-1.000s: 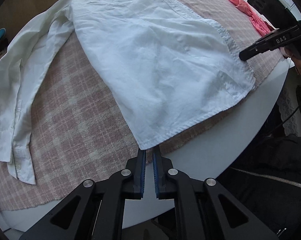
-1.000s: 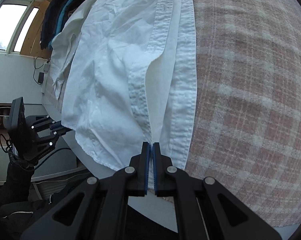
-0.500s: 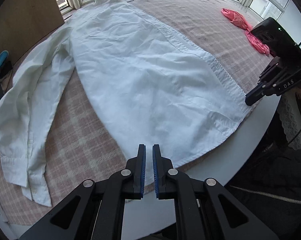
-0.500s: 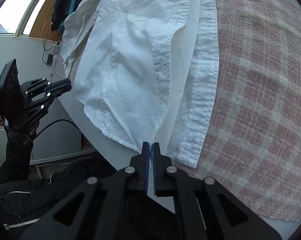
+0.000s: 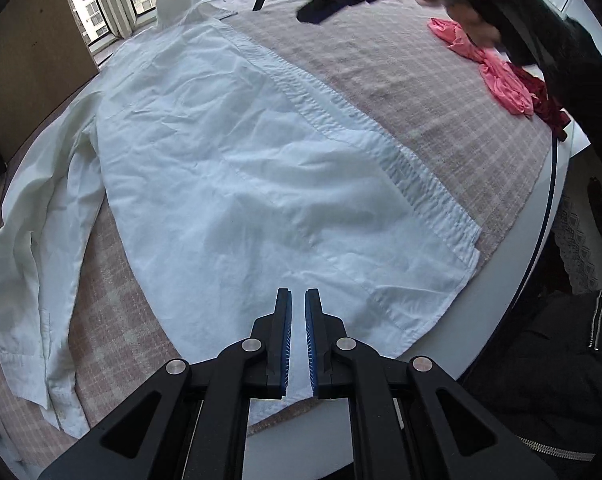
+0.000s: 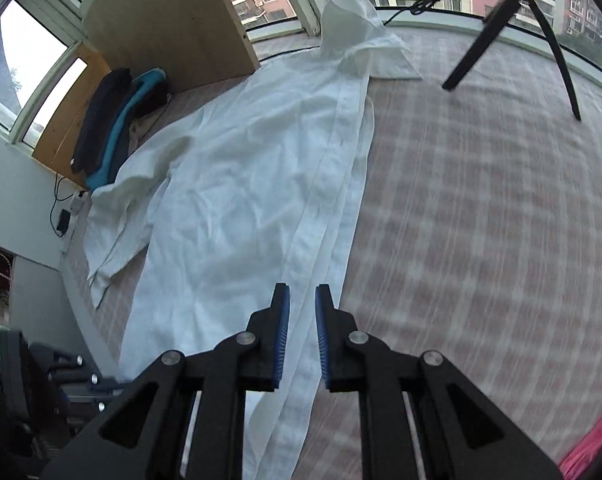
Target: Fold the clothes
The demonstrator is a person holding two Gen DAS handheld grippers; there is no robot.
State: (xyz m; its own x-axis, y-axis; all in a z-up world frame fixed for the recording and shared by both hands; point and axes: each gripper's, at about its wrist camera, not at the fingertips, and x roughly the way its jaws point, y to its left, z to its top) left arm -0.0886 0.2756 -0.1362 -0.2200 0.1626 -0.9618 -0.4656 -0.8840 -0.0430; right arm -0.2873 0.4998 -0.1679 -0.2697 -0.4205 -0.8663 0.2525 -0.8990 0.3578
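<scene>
Left gripper (image 5: 297, 300): blue-padded fingers stand slightly apart, nothing between them, above the hem of the white shirt (image 5: 237, 168). Right gripper (image 6: 302, 296): fingers parted, empty, above the shirt's button placket. The shirt lies flat on the pink checked cloth (image 5: 441, 112) over the table, half folded, one sleeve out to the left. Beyond it: pink garment (image 5: 497, 80), tripod legs (image 6: 513, 20), windows.

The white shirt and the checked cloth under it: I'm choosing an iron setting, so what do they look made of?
White shirt: likely a thin woven cotton or cotton blend, matte, with fine creases and a puckered stitched front placket. Checked cloth: seems a thicker, coarser weave, perhaps wool-like, matte pink and beige with a slightly fuzzy look. Neither fibre can be confirmed by sight.
</scene>
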